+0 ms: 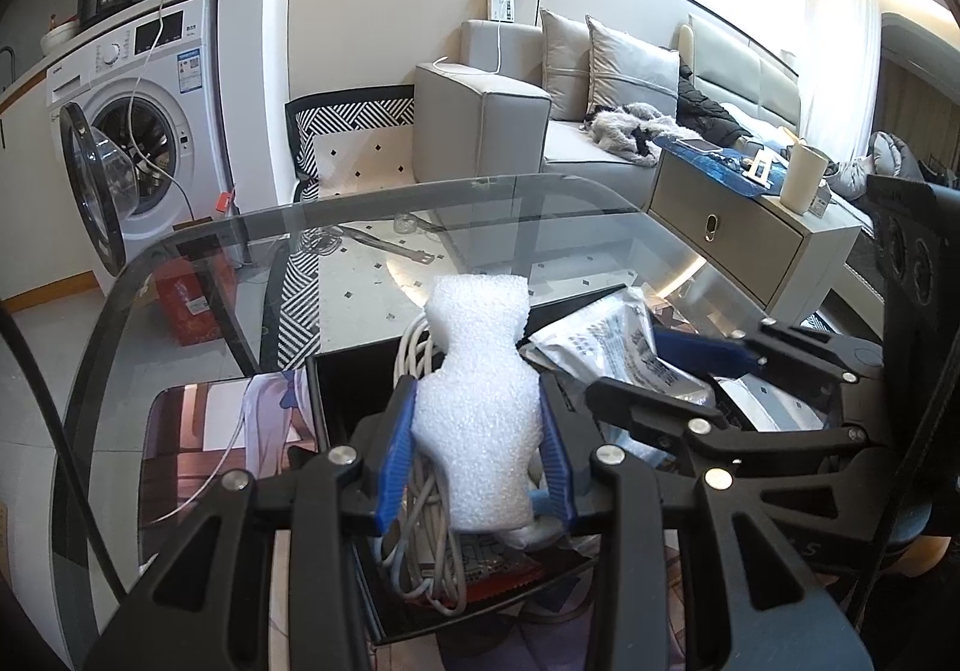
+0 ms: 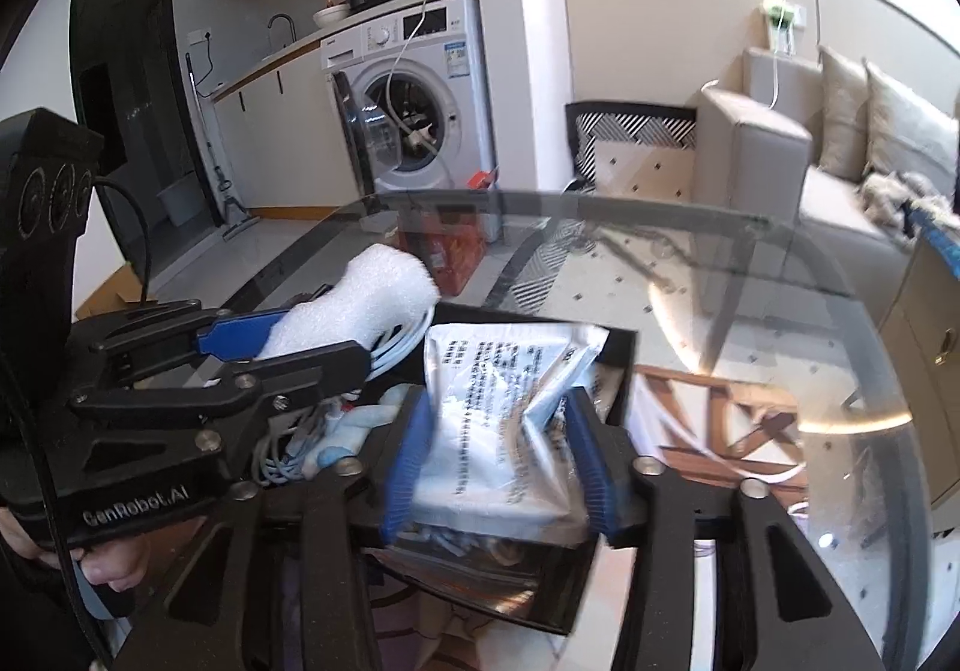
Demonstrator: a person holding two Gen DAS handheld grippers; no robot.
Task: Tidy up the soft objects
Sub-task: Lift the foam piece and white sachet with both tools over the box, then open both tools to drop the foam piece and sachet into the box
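Underneath, a glass table [image 1: 198, 251] with a rounded edge, showing patterned floor and a red box [image 1: 189, 305] through it. Beyond, a washing machine [image 1: 141, 131] with its door open and a grey sofa [image 1: 480, 119] with cushions. On the table, a black tray [image 2: 621, 353] crowded with a coiled white cable [image 1: 420, 353]. Left gripper [image 1: 477, 452], jaws clamped on a white foam piece [image 1: 477, 389] standing over the tray. Right gripper [image 2: 501, 467], jaws loosened around a plastic-wrapped packet [image 2: 498, 407] lying in the tray, just beside the foam.
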